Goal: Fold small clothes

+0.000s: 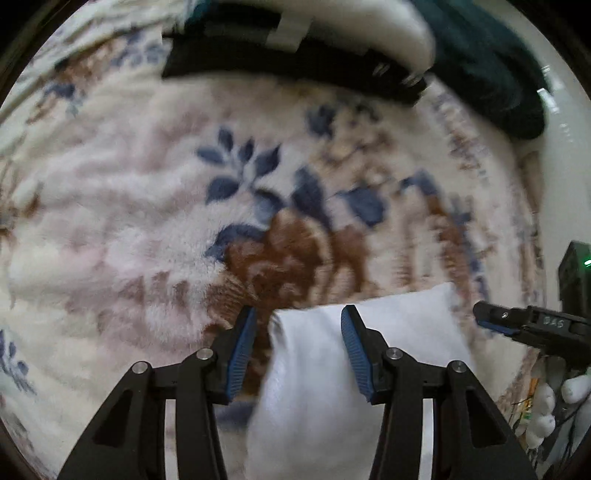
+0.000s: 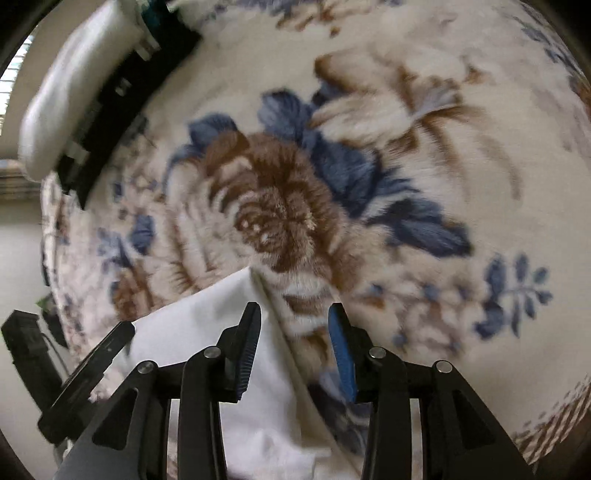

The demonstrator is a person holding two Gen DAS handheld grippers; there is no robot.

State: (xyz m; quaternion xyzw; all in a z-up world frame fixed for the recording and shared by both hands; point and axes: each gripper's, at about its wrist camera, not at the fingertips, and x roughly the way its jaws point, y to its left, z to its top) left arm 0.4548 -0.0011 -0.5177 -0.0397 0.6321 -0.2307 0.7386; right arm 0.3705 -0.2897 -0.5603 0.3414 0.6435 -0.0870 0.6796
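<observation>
A small white garment [image 1: 310, 387] lies folded on a floral fleece blanket [image 1: 147, 206]. My left gripper [image 1: 299, 312] hangs over it, open, its blue pads apart; the right finger crosses in front of the cloth and the left pad is off its edge. In the right wrist view the same white garment [image 2: 207, 332] spreads at the lower left. Its edge runs between the fingers of my right gripper [image 2: 295, 308], which is open with neither pad pressing on the cloth. A finger of the right gripper [image 1: 491, 317] shows beside the garment's right corner.
A black folded item [image 1: 280, 55] with a white bundle [image 1: 369, 26] over it lies at the far edge of the blanket, next to a dark teal cloth [image 1: 491, 62]. A white-gloved hand [image 1: 554, 402] and a black device [image 1: 576, 273] with a green light sit at the right.
</observation>
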